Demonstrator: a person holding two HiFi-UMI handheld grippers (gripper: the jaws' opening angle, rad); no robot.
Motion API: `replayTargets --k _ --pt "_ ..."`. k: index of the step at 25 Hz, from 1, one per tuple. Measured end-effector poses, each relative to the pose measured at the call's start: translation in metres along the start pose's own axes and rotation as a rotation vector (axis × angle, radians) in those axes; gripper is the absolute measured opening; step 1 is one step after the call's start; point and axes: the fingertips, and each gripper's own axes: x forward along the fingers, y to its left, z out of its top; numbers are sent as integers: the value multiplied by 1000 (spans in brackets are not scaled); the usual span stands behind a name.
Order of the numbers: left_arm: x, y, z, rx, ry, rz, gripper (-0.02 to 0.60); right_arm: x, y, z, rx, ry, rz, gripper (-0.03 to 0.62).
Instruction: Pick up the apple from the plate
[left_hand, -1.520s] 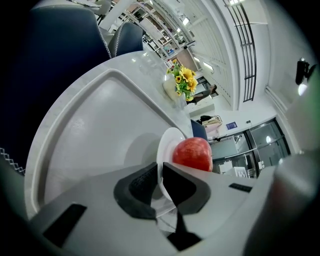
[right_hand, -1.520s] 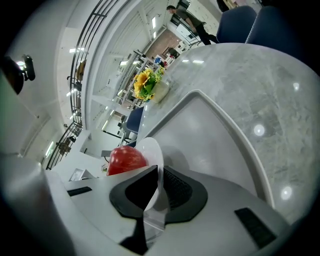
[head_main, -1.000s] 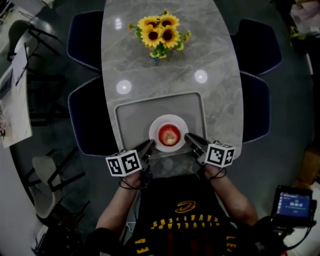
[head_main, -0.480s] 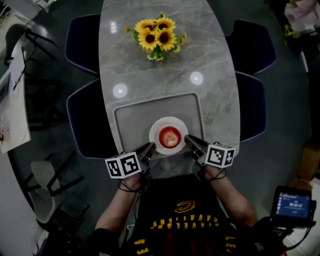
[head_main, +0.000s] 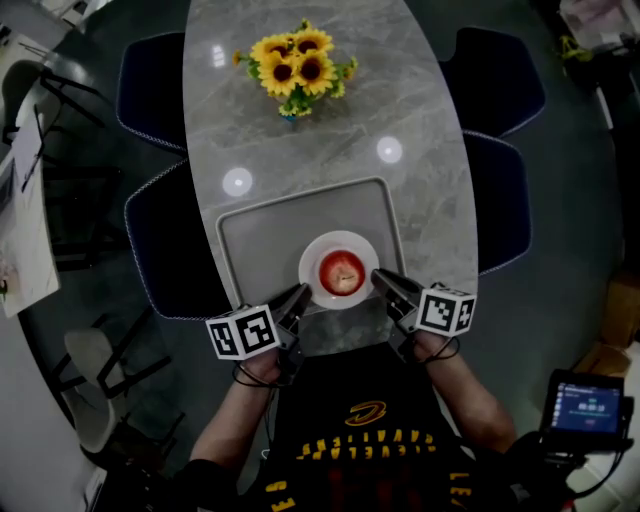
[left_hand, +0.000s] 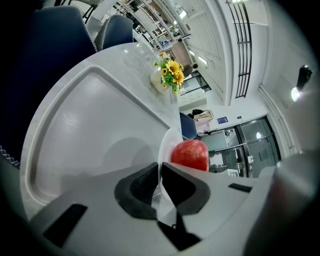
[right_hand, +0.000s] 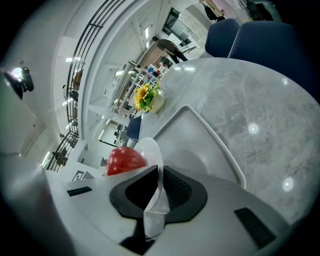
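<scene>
Nearest the person, the left gripper and the right gripper each had their fingers closed on opposite edges of the white plate, its thin rim pinched between the pads in both gripper views. The red apple sat untouched at the plate's middle, on the tray on the counter, sunflowers well beyond. The step looked like steadying the plate; next, one gripper would probably need to release the rim, open and reach the apple.
</scene>
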Motion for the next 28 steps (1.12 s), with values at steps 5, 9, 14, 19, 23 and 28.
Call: replayTargets --k 5,9,14,19,23,28 --pt "3 -12 -12 7 -2 4 28 -16 -3 1 -11 5 18 40" --pt "12 -27 -21 5 -25 8 28 -31 -11 7 -21 18 27 40" --pt "25 -44 -35 -4 -43 7 28 -51 -21 17 -32 27 41 40" --pt "44 -66 -48 -7 -58 5 28 -74 -37 31 -38 30 56 40" --pt "53 -79 -51 -4 -62 6 28 -85 -42 41 -37 27 69 40" --pt "61 -87 -57 -4 -66 5 28 -95 -48 46 -37 21 86 40"
